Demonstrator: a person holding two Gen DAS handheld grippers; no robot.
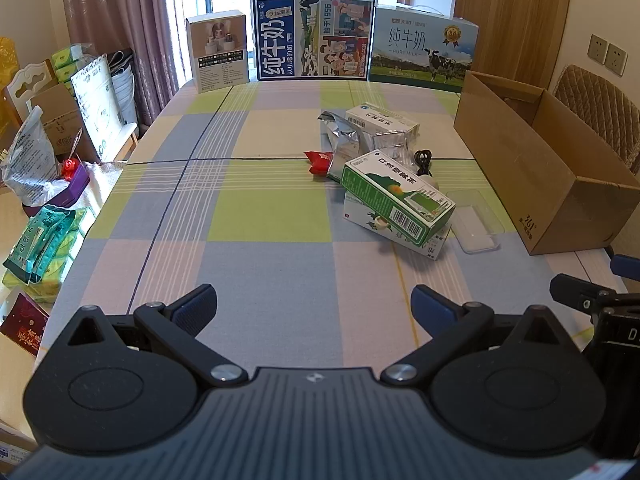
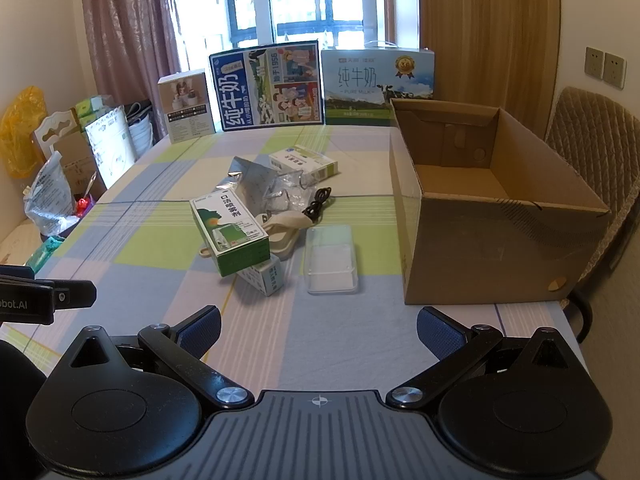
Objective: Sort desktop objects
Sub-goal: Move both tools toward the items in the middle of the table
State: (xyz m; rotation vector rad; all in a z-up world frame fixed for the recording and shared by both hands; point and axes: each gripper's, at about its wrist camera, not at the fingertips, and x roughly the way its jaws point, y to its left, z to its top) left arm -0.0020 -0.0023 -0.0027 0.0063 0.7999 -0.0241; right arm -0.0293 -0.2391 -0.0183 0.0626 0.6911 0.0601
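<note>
- Left gripper (image 1: 314,304): fingers spread wide, nothing between them, held low over the near edge of the tabletop (image 1: 256,200), well short of the green-and-white box (image 1: 396,200).
- Right gripper (image 2: 318,326): fingers likewise spread and empty, near side of the green-and-white box, aimed between it and the cardboard box (image 2: 492,216).
- Green-and-white box: tilted, propped on a smaller white carton (image 2: 262,276); long axis diagonal, barcode end toward the grippers, far end toward the window. Large Chinese lettering on the top face, not legible enough to transcribe.
- Clear plastic case (image 2: 330,258): flat on the tabletop just right of the green-and-white box, long axis running away from the grippers.
- Black cable (image 2: 318,204): coiled just beyond the green-and-white box, beside a cream-coloured item (image 2: 280,228).
- Silver foil pouch (image 1: 344,136) and second white carton (image 1: 380,118): beyond the green-and-white box; the carton's long axis lies crosswise.
- Red wrapper (image 1: 318,160): left of the green-and-white box's far end.
- Cardboard box: open-topped, right of the green-and-white box, empty inside; "361" printed on its near corner.
- Milk cartons (image 1: 424,54) upright at the far edge: "PURE MILK" and "1956" readable.
</note>
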